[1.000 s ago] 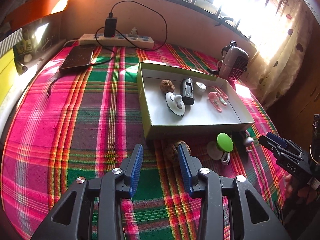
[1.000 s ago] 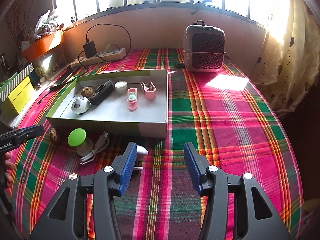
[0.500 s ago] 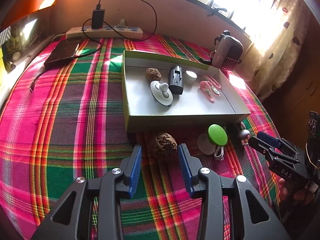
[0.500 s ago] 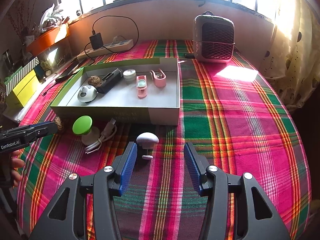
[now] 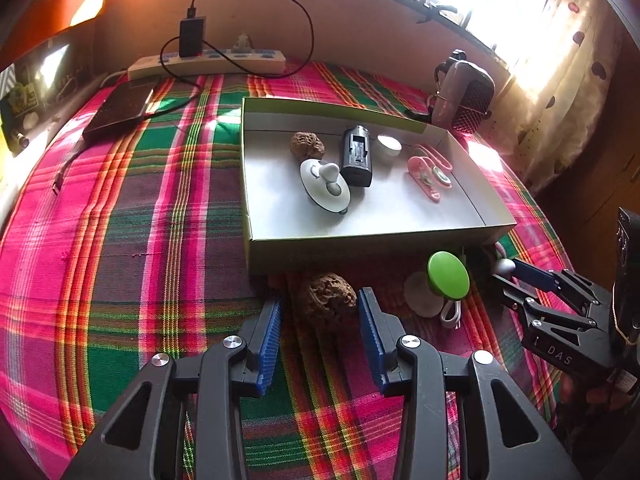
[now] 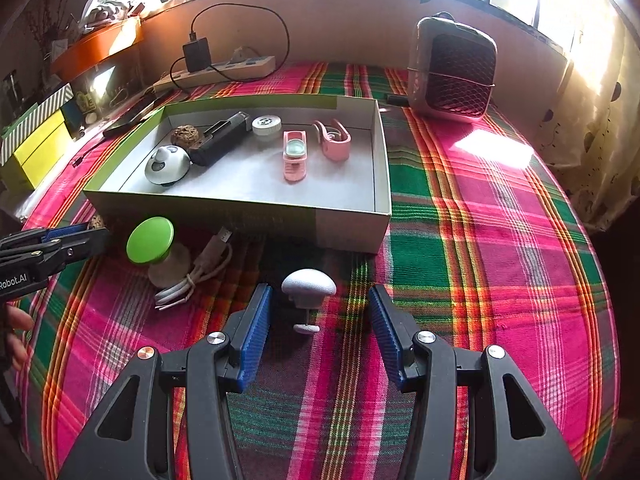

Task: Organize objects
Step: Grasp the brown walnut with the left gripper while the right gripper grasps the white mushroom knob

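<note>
A brown walnut lies on the plaid cloth just in front of the shallow box. My left gripper is open around it, the blue pads standing either side without pressing. A white mushroom-shaped knob lies in front of the box, between the open fingers of my right gripper, with a wide gap on its right. Between the two sits a green-topped piece on a white base beside a coiled white cable. The box holds another walnut, a black block, a white cap, pink clips and a white round piece.
A small grille-fronted heater stands at the back right. A power strip with a plugged charger lies along the wall, with a dark flat device near it. Yellow boxes stand at the left edge. The left gripper shows at the far left.
Both grippers have come forward and down. The walnut now lies between the left fingertips, and the white knob, earlier beside the right gripper's left finger, sits between its fingers.
</note>
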